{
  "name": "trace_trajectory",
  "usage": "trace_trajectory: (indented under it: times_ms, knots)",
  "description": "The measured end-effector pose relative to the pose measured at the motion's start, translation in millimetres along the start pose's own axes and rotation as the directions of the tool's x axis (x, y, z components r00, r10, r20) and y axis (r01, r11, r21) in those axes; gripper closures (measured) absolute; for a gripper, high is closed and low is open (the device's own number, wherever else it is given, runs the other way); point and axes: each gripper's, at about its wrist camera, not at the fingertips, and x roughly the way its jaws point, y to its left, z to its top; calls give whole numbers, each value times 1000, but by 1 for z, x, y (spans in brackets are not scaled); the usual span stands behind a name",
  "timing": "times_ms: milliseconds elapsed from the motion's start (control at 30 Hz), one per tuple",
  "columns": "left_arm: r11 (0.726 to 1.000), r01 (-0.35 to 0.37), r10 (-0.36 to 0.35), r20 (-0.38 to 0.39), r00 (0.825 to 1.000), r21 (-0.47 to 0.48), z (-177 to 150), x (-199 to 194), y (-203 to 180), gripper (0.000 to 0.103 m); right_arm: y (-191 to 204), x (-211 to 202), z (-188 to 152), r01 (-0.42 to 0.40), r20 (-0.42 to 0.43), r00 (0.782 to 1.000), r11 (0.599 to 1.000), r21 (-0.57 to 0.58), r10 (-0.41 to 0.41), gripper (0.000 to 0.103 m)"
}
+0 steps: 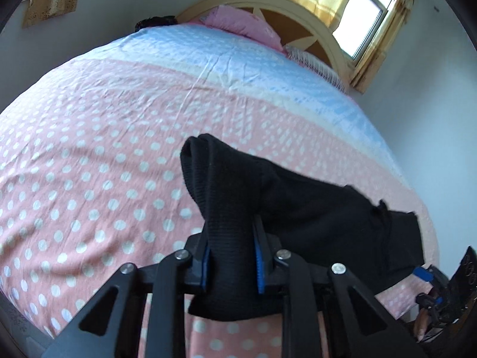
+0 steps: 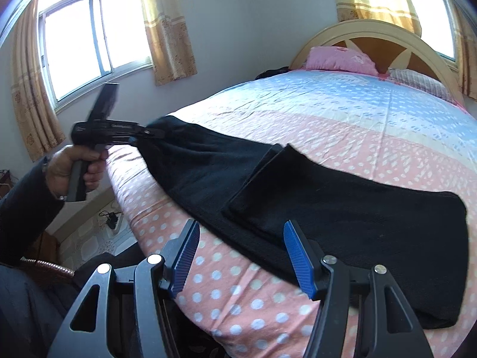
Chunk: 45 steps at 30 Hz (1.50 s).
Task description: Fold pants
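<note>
- Two hand-held grippers are at work over a bed (image 1: 104, 137) covered in a pink sheet with white dots, turning to blue bands toward the headboard (image 2: 378, 34).
- Black pants (image 2: 342, 208) lie along the near edge of the bed, partly folded: one layer is doubled over another, with its corner showing near the middle of the cloth.
- Left hand-held gripper (image 1: 231, 264): its blue-padded fingers (image 1: 260, 264) are clamped on a bunched end of the pants (image 1: 268, 197), which rises between them and drapes off to the right.
- From the right wrist view, the left hand-held gripper (image 2: 140, 135) holds that end lifted off the sheet at the bed's left edge, gripped by the person's left hand (image 2: 74, 170).
- Right hand-held gripper (image 2: 241, 261): its fingers stand well apart, holding nothing, just above the near edge of the pants.
- Pink pillow (image 2: 340, 56) rests against the headboard; curtained windows (image 2: 89, 35) are behind.
</note>
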Motion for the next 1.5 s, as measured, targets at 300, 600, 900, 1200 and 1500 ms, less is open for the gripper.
trace_trajectory:
  times_ms: [300, 600, 900, 1200, 1500]
  knots:
    - [980, 130, -147, 108, 983, 153, 23, -54, -96, 80, -36, -30, 16, 173, 14, 985, 983, 56, -174, 42]
    - [922, 277, -300, 48, 953, 272, 33, -54, -210, 80, -100, -69, 5, 313, -4, 948, 931, 186, -318, 42]
    - [879, 222, -213, -70, 975, 422, 14, 3, -307, 80, -158, -87, -17, 416, -43, 903, 846, 335, -427, 42]
    - [835, 188, -116, -168, 979, 517, -28, 69, -357, 80, -184, -93, -30, 408, -59, 901, 796, 447, -429, 42]
    - [811, 153, -52, -191, 980, 565, -66, 99, -380, 77, -194, -85, -37, 367, -69, 920, 783, 502, -386, 42]
